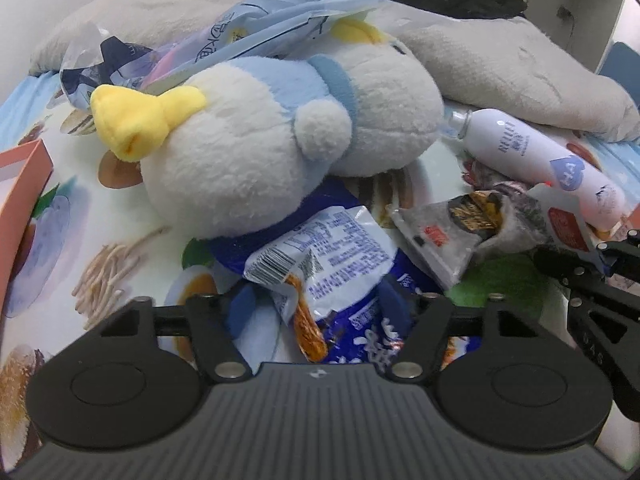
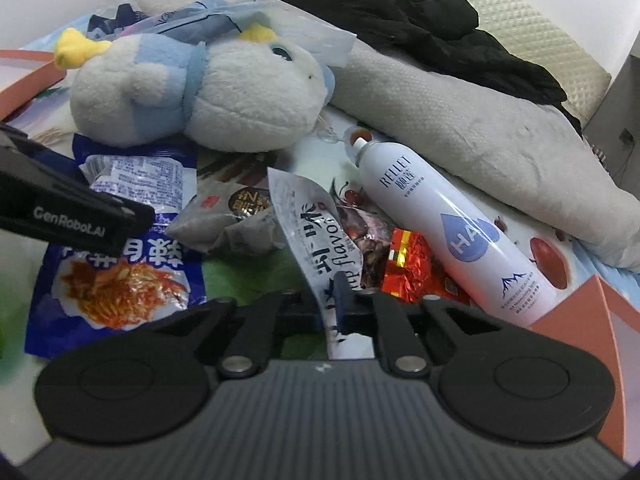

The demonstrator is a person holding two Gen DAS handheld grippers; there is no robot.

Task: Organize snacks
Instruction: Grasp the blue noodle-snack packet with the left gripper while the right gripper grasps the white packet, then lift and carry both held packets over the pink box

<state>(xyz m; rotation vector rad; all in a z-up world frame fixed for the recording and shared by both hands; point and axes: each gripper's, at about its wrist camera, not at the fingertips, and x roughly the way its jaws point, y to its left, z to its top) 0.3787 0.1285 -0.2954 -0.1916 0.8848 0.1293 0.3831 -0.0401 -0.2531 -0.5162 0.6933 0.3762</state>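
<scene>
**Guide:** Right gripper (image 2: 340,308) sits at the bottom centre of the right wrist view, its black jaws pressed together on the lower edge of a white plastic snack packet printed with black script and the word "flavor" (image 2: 316,240). We judge this a firm pinch, though only a thin strip of film is caught.

**Listener:** And our other hand?

**Guide:** Left gripper (image 1: 320,304) is at the bottom centre of the left wrist view, jaws part-spread on either side of a crumpled blue and white noodle snack bag (image 1: 336,276). Whether the pads press on it we cannot tell.

**Listener:** What surrounds the snacks?

**Guide:** They lie in the middle of both views on a food-print bed sheet (image 1: 100,216). A white and pale blue plush bird with a yellow beak (image 1: 256,128) rests above them, overlapping the blue bag's upper end. A white spray bottle with a blue droplet mark (image 2: 440,216) lies just right of the white packet. A grey triangular snack pouch (image 1: 436,236) and a red foil sweet (image 2: 408,264) sit between them. A salmon-pink cardboard box (image 1: 24,184) shows at the left edge.

**Listener:** How do we lift well?

**Guide:** We should raise the white packet slowly and straight, since a thin film edge may slip or drag the foil sweet. For the blue bag, we should close low on its body, then slide it clear of the plush before lifting.
</scene>
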